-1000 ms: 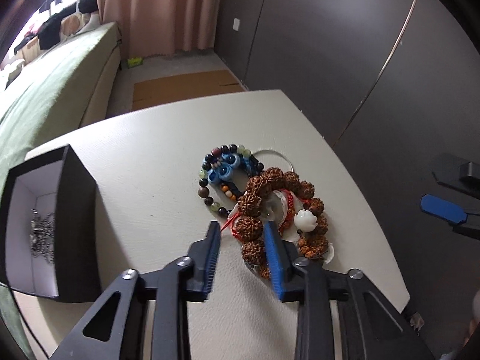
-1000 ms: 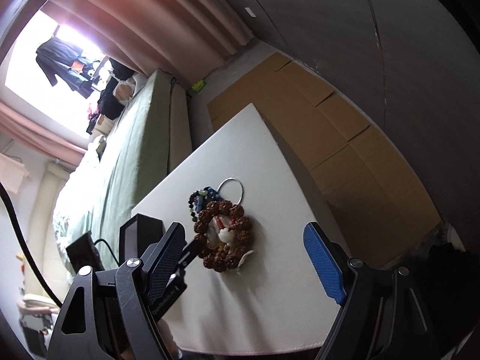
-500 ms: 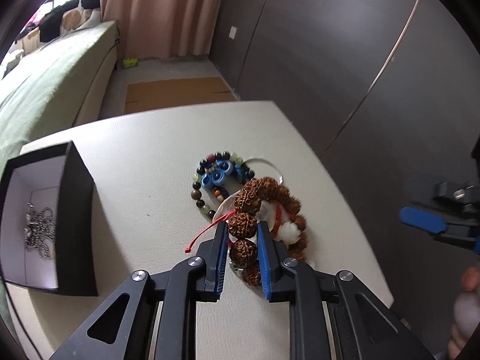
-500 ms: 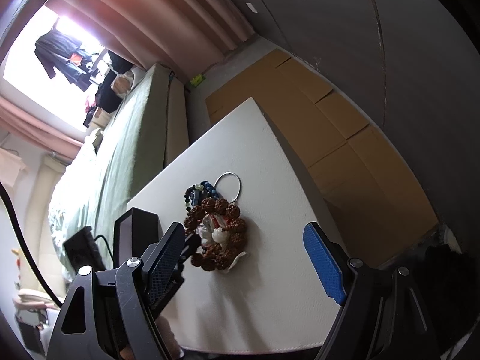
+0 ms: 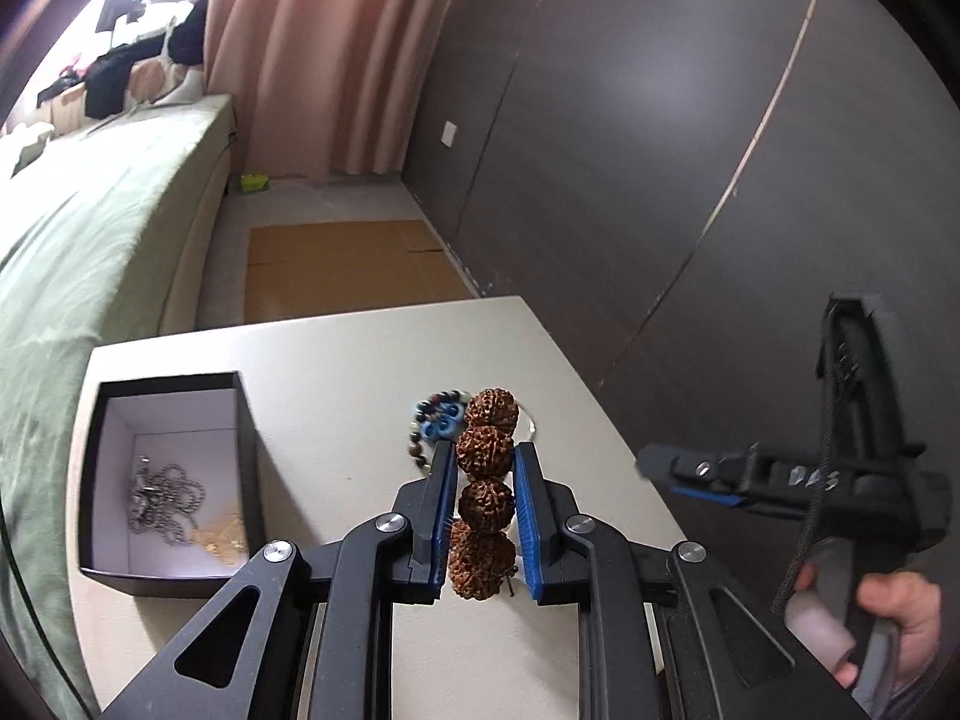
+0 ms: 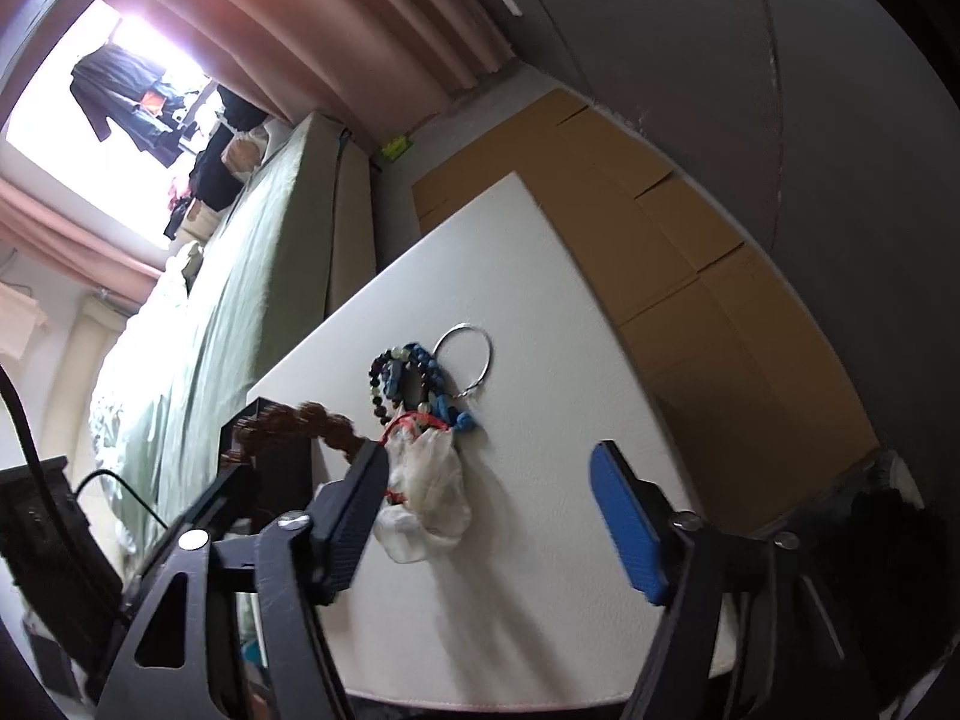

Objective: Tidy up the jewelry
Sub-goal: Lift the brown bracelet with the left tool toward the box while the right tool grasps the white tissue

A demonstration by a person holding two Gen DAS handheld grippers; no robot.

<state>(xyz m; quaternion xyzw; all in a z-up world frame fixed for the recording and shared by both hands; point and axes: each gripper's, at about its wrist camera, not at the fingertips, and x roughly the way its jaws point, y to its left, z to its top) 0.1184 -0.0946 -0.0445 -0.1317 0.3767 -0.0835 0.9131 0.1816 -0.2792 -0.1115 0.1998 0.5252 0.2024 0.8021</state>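
My left gripper (image 5: 482,462) is shut on a bracelet of large brown wrinkled seed beads (image 5: 486,450) and holds it lifted above the white table (image 5: 336,396). The bracelet shows blurred in the right wrist view (image 6: 300,417), near the black box. The open black jewelry box (image 5: 165,480) with a white lining holds a silver chain (image 5: 159,495) and something gold. A dark and blue beaded bracelet (image 6: 402,375), a silver hoop (image 6: 465,354) and a clear bag with a red cord (image 6: 429,474) lie on the table. My right gripper (image 6: 486,510) is open and empty above the table's near edge.
A green bed (image 5: 90,252) runs along the table's left side. Flattened cardboard (image 6: 660,252) lies on the floor beyond the table. A dark wall (image 5: 660,120) stands to the right. The right gripper body (image 5: 780,480) and the hand holding it show in the left wrist view.
My left gripper closed on the brown seed bracelet and lifted it off the pile, leaving the bag and red cord on the table. The right gripper stayed open.
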